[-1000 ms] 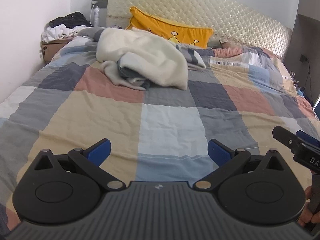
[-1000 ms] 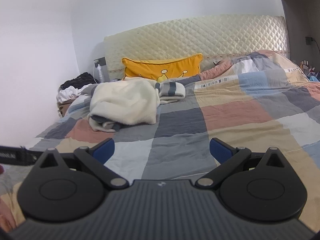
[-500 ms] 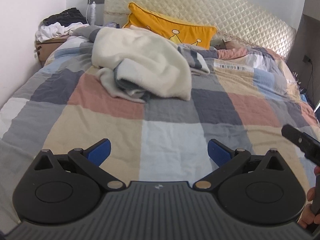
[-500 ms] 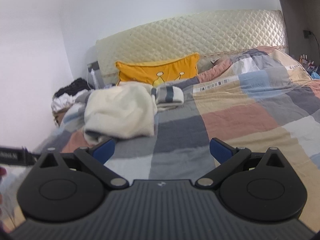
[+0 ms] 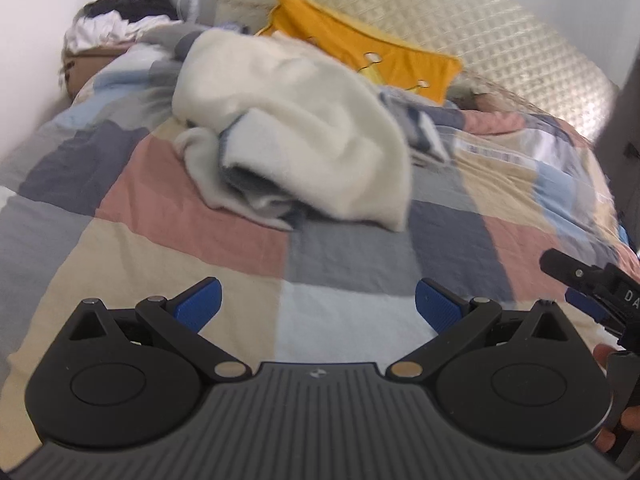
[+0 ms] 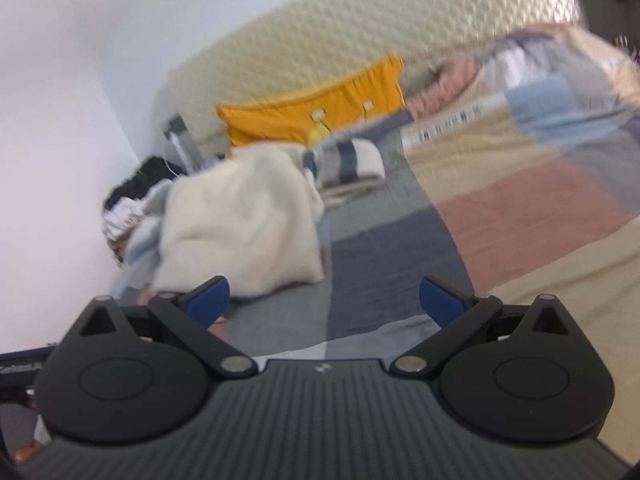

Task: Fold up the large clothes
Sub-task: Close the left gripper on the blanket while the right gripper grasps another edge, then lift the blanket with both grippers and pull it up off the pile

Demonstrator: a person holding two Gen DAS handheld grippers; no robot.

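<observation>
A crumpled cream fleece garment with grey-blue striped parts [image 5: 304,136] lies in a heap on the patchwork bed, toward the headboard; it also shows in the right wrist view [image 6: 248,224]. My left gripper [image 5: 318,306] is open and empty, above the quilt short of the heap. My right gripper [image 6: 324,298] is open and empty, just short of the heap's near edge. The right gripper also shows at the right edge of the left wrist view [image 5: 588,284].
The checked quilt [image 5: 192,280] covers the bed. A yellow pillow [image 5: 368,56] leans on the quilted headboard [image 5: 480,28]. A bedside box with piled dark and white clothes [image 5: 116,20] stands at the far left by the wall.
Both grippers have moved forward toward the heap, which now looks larger and closer. The right wrist view has tilted and blurred. Both grippers stay open.
</observation>
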